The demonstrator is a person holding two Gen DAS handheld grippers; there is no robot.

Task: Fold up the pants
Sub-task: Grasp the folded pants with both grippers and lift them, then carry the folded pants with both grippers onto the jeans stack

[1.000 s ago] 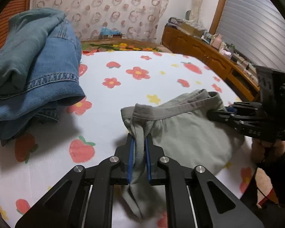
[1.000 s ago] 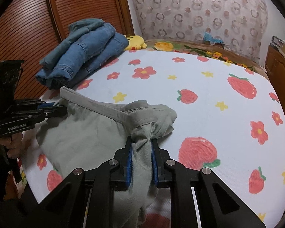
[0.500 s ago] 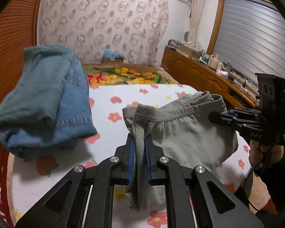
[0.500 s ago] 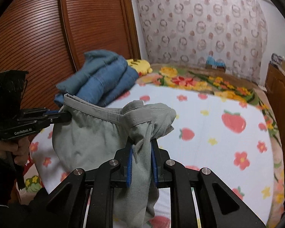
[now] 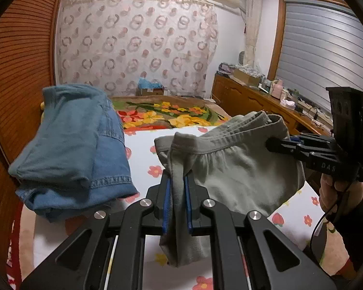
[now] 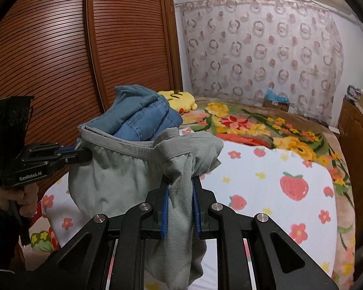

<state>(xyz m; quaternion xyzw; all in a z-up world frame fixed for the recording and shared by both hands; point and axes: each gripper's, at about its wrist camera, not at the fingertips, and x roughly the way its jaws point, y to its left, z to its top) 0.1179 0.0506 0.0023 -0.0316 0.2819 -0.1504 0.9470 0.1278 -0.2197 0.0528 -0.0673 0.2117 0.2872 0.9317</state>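
1. A pair of grey-green pants (image 5: 239, 169) hangs in the air above a bed, stretched by its elastic waistband between two handheld grippers.
2. The left gripper (image 5: 177, 193) has its blue pads nearly together, clamped on a bunched corner of the waistband; loose cloth droops down through the jaws.
3. The right gripper (image 6: 180, 198) is likewise squeezed on a thicker wad of the same garment at the opposite end of the waistband, with fabric trailing below the fingers.
4. Each camera catches the other gripper biting the far corner of the waistband, with a hand (image 6: 19, 197) wrapped round its grip.
5. Below the pants lies a white bedsheet (image 6: 290, 212) printed with strawberries and flowers; no part of the garment visibly touches it.
6. A stack of folded blue jeans (image 5: 72, 145) sits on the bed to the left of the hanging pants, near the slatted wooden wardrobe doors (image 6: 72, 55).
7. Farther back lie a floral blanket (image 6: 266, 128) and a yellow plush toy (image 6: 179, 99); a wooden sideboard (image 5: 251, 101) cluttered with small items lines the right wall.
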